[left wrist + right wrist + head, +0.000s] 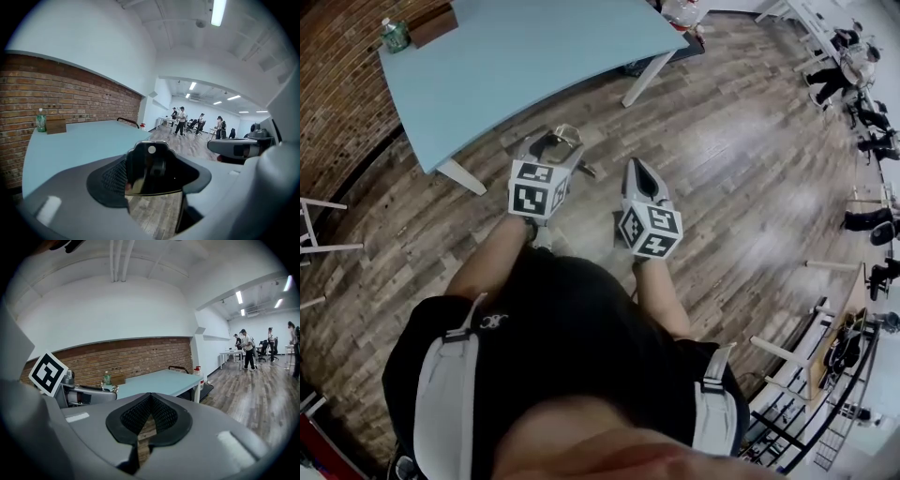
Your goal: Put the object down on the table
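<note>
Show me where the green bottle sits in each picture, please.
Head view: bottle top left, on the table's corner.
Left gripper view: far left, before the brick wall.
Right gripper view: left of centre, small.
Shared landmark: the brown box beside it.

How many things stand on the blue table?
2: a bottle at the far left corner of the table, and a brown box beside it. More may be hidden.

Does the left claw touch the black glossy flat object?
Touching. The left gripper view shows the left claw clamped on the black glossy flat object, held between its pads.
</note>
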A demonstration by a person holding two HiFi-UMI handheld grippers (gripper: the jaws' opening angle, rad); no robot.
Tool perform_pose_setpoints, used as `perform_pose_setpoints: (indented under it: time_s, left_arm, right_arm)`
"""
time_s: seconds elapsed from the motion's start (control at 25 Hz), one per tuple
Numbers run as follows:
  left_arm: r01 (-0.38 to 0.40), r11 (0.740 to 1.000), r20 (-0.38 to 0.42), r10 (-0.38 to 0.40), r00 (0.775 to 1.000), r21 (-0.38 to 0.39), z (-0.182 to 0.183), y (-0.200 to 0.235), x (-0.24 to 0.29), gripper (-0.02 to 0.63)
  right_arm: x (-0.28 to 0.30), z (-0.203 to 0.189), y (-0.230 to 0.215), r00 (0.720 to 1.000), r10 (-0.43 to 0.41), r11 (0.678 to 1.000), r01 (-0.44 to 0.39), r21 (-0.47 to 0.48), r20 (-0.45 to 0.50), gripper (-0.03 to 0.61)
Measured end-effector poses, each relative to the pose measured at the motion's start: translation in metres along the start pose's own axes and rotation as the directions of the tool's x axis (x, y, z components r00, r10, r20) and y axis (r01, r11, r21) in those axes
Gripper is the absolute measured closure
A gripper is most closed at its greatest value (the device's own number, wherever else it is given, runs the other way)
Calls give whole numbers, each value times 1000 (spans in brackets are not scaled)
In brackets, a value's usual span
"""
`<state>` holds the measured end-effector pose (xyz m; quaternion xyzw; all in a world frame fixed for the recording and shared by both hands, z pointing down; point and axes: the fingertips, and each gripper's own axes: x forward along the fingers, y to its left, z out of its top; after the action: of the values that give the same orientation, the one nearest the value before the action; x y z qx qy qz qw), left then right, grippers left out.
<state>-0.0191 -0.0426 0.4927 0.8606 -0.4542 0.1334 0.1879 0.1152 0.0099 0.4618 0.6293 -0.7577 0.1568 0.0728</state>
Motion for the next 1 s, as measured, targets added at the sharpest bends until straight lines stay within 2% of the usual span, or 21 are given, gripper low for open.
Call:
perform_pose_setpoints:
  time_s: [0.44, 0.76, 1.0]
  left_arm:
    - [9, 1000, 14, -10, 1000, 21, 36, 41, 46, 325]
    - [-14, 999, -16, 15, 1000, 44, 50, 66, 70, 325]
    - [-42, 999, -24, 43, 999, 26, 59, 81, 107, 325]
  right_arm:
    - [61, 25, -7, 1000, -11, 1000, 11, -12, 20, 565]
    - [92, 15, -43, 998, -55, 998, 55, 38, 3, 565]
    - [142, 21, -65, 1000, -17, 998, 17, 55, -9, 565]
